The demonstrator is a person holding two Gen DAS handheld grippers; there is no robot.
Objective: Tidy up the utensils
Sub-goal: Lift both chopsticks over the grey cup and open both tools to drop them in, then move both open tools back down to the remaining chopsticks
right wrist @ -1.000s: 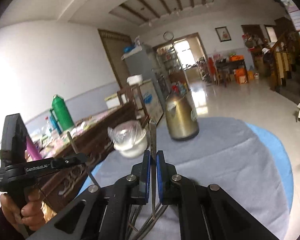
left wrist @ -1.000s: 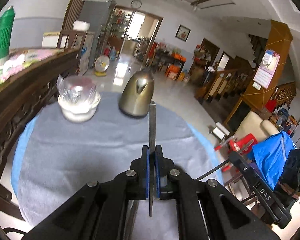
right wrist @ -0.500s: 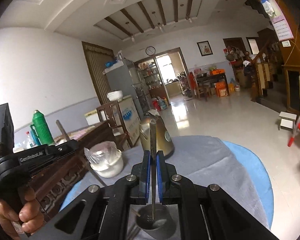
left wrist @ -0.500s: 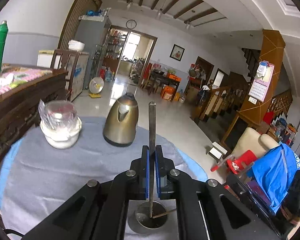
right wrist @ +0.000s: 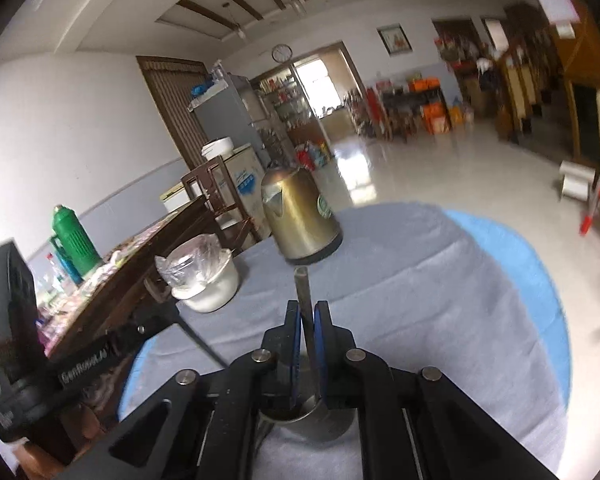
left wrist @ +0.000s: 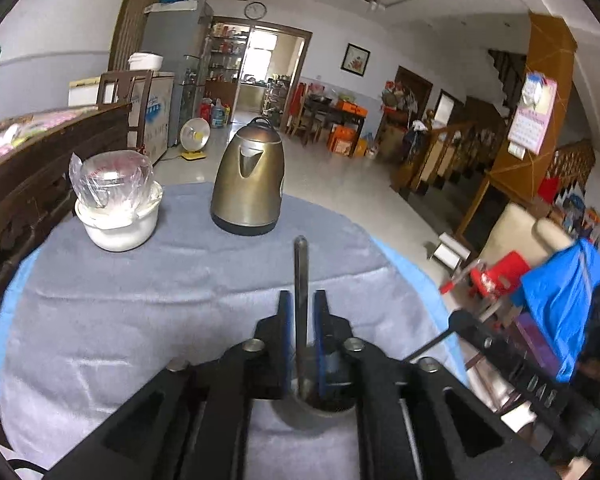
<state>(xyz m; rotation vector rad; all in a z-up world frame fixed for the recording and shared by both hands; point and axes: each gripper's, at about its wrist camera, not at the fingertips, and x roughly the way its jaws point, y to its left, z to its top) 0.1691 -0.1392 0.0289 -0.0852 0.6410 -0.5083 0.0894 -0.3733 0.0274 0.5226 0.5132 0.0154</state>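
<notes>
Round table w/ grey cloth (left wrist: 172,304) spreads ahead of both grippers. One gold kettle (left wrist: 249,184) stands far ahead; one white bowl (left wrist: 118,220) w/ plastic wrap to its left. One steel cup (right wrist: 320,420) sits right under the fingers.

Left gripper (left wrist: 301,308): jaws opening, utensil handle (left wrist: 301,280) loose between them, lower end in cup. Right gripper (right wrist: 307,316): pads touching second handle (right wrist: 303,292), also reaching into cup.

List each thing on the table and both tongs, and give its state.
Left tongs, opening, pads clear of the left utensil.
Left utensil, upright, lower end in the cup.
Right tongs, opening slightly, pads against the right utensil.
Right utensil, upright, lower end in the cup.
Cup, upright, holding utensils.
Kettle, upright, lid shut.
Bowl, covered with plastic.
</notes>
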